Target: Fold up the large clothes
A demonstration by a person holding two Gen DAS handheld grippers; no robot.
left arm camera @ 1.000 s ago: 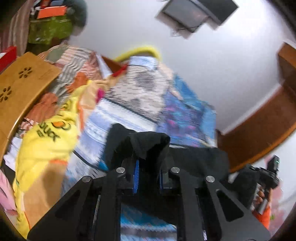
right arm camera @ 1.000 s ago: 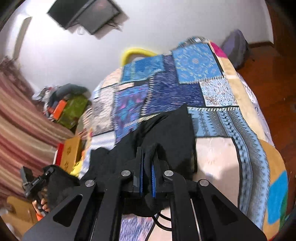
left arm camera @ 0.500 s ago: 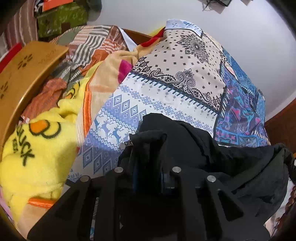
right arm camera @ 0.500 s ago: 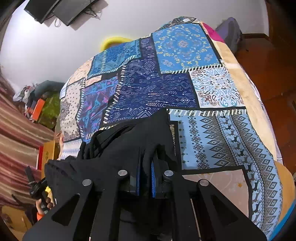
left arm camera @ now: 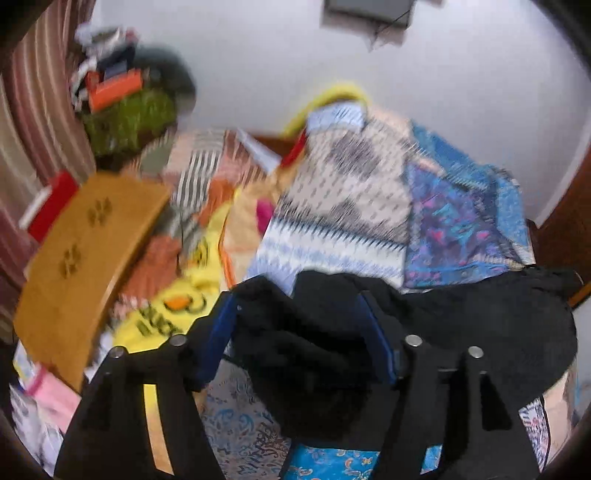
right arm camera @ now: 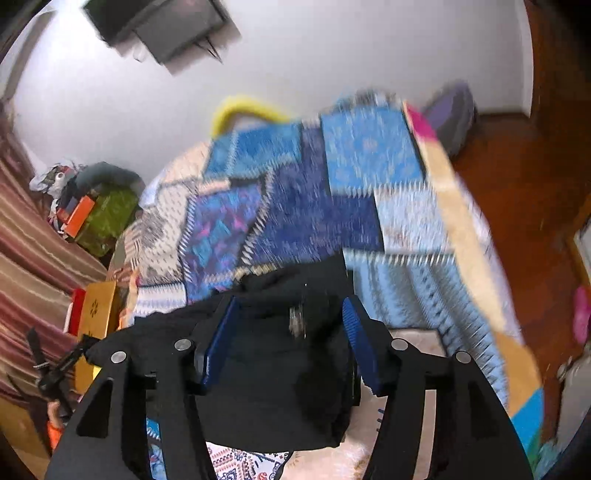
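A black garment (left arm camera: 461,332) lies bunched on the patchwork bedspread (left arm camera: 347,206), just past my left gripper (left arm camera: 299,304). The left jaws are opening; the blue pads (left arm camera: 373,332) stand apart with loose black cloth between them, not pressed. In the right wrist view the same black garment (right arm camera: 273,391) spreads under my right gripper (right arm camera: 290,306). Its jaws are opening too, and its blue pads (right arm camera: 356,332) are clear of the cloth. The left gripper's body (right arm camera: 55,369) shows at the far left in a hand. Both views are blurred.
A yellow blanket with a duck print (left arm camera: 166,314) and a wooden lap table (left arm camera: 85,254) lie at the bed's left. Green bag with clutter (left arm camera: 125,118) by the striped curtain. Screen (right arm camera: 159,22) on the wall, grey bag (right arm camera: 454,114) and wooden floor (right arm camera: 517,177) at right.
Both grippers were shut on folds of the black garment; now both stand apart and the cloth has dropped free. Both views have swung up and back from the bed.
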